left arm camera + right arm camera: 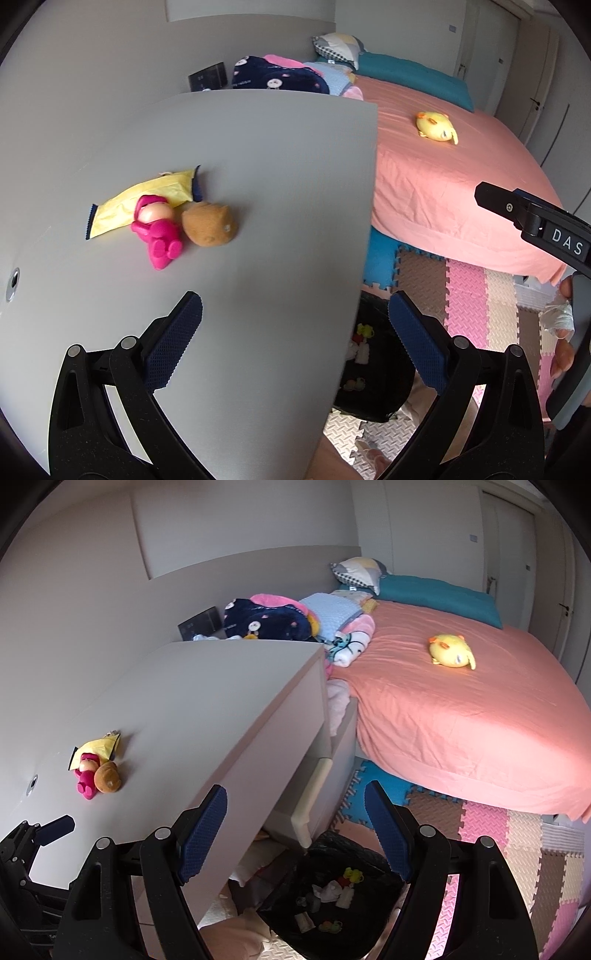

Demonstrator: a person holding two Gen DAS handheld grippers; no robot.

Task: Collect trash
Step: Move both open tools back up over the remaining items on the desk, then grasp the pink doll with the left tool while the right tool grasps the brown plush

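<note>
While both tools hover at the near edge of the grey table (258, 155), the yellow wrapper (147, 199) lies up and to the left of the left hand-held gripper (295, 321), flat on the tabletop, its long axis slanting from lower left to upper right. A pink doll (157, 229) rests on its near edge, with a brown plush (210, 223) touching the doll on the right. The left hand-held gripper is spread wide and holds nothing. The right hand-held gripper (295, 812) is also spread and bare, poised off the table edge above the black trash bag (332, 890), so the wrapper sits far to its left. I judge the left hand the nearer one for the reach
</note>
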